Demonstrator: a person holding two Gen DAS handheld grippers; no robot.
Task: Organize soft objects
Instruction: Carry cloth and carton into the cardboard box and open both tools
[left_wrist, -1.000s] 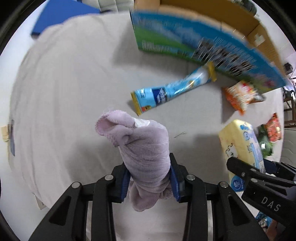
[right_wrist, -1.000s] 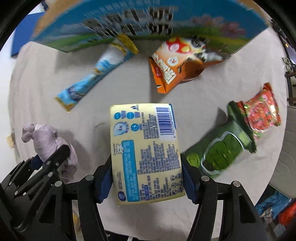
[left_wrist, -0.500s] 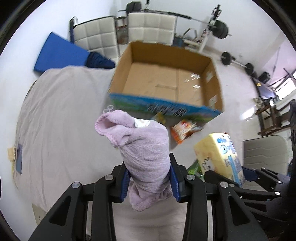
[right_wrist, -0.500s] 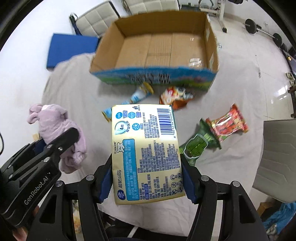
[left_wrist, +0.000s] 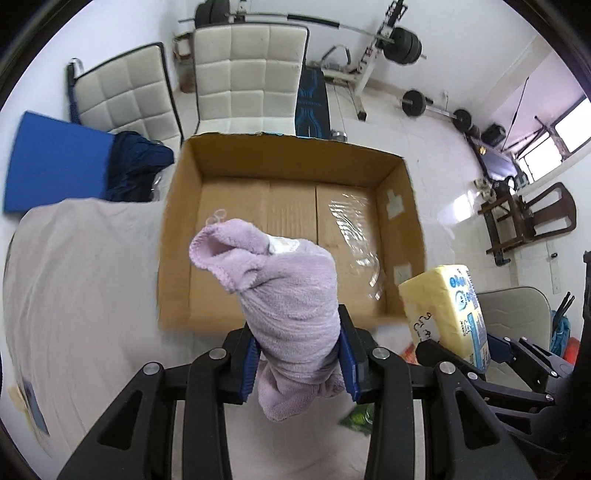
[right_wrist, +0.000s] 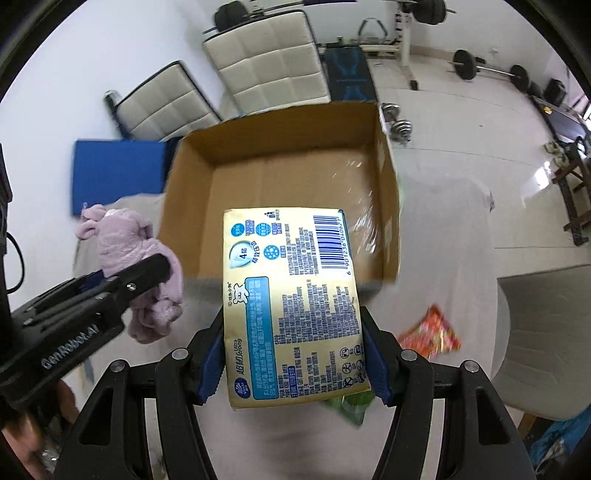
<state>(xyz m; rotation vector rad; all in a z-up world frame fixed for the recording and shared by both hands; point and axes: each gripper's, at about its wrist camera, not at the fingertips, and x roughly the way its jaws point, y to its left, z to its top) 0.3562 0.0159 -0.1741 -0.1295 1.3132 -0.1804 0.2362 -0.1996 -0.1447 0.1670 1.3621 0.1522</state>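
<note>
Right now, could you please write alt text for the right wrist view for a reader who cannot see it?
The right gripper clamps a yellow tissue pack above an open cardboard box that looks empty. At left, the left gripper holds a lilac towel; a red snack packet lies on the grey-covered table.

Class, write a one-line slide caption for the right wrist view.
Right gripper clamps a yellow tissue pack above an open cardboard box, with the left gripper holding a purple towel alongside.

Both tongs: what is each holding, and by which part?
The left tongs pinch a lilac plush towel near its lower end. The right tongs clamp a yellow tissue pack by its long side edges, near the bottom.
</note>
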